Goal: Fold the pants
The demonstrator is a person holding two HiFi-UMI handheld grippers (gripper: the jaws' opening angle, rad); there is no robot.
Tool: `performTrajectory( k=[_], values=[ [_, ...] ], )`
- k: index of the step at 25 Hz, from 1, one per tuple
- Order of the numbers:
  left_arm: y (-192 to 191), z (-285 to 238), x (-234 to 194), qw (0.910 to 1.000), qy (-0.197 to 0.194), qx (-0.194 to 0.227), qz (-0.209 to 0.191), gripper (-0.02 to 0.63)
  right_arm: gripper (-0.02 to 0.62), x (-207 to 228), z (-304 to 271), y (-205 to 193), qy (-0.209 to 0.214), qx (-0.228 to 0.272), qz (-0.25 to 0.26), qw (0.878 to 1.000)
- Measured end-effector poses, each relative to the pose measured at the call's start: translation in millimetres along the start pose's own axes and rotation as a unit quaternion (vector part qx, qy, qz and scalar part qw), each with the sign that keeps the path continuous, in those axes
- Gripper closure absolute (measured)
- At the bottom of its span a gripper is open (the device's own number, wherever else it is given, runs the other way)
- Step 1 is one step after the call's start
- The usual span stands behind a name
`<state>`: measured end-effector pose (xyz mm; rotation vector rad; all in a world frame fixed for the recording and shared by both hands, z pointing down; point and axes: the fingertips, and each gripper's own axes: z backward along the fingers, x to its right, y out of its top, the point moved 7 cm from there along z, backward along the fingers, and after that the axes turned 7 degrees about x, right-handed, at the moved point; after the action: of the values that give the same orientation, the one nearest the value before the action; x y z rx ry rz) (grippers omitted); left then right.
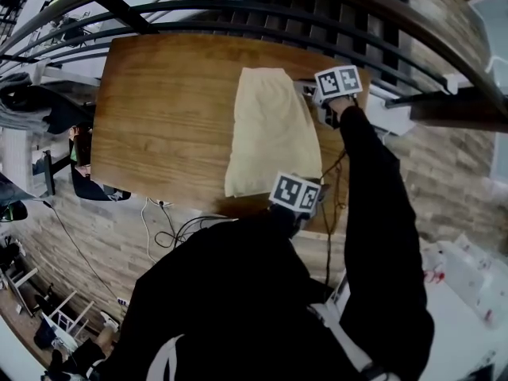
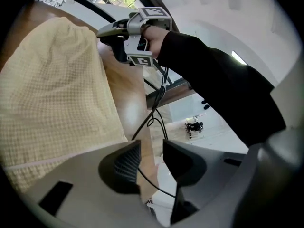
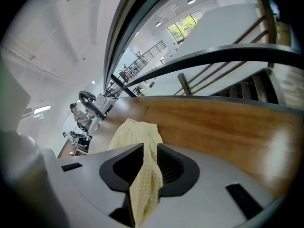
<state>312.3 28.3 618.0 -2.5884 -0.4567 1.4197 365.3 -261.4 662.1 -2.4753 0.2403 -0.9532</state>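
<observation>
Pale yellow waffle-knit pants [image 1: 270,129] lie folded into a long strip on the right part of a wooden table [image 1: 167,109]. My left gripper [image 1: 298,194] hovers at the strip's near right corner by the table's front edge. In the left gripper view its jaws [image 2: 151,148] stand open with only a cable and the table edge showing through the gap, and the pants [image 2: 52,80] lie to the left. My right gripper [image 1: 313,94] is at the far right corner. Its jaws [image 3: 149,148] are parted, with a loose fold of the pants [image 3: 135,129] hanging between them.
Dark curved railings [image 1: 262,10] run past the table's far side. Black cables [image 1: 171,228] hang below the front edge. Dark clothes [image 1: 40,105] lie on furniture to the left. The table's right edge is close to both grippers.
</observation>
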Motion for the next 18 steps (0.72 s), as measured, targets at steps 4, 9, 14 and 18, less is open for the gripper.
performTrajectory(
  k=[4,9,14,18],
  values=[
    [10,18,-9,0.9994,0.021,0.026,-0.005,0.483,0.508,-1,3,0,-0.004,0.0,0.017,1.0],
    [39,54,-34,0.9949,0.065,0.076,-0.014,0.483,0.502,-10,2,8,-0.026,0.001,0.067,0.997],
    [83,98,-74,0.9838,0.12,0.132,-0.019,0.483,0.503,-14,-4,18,-0.026,-0.002,0.086,0.996],
    [120,128,-104,0.972,0.167,0.161,-0.035,0.483,0.503,-15,-13,25,-0.029,-0.006,0.096,0.995]
  ],
)
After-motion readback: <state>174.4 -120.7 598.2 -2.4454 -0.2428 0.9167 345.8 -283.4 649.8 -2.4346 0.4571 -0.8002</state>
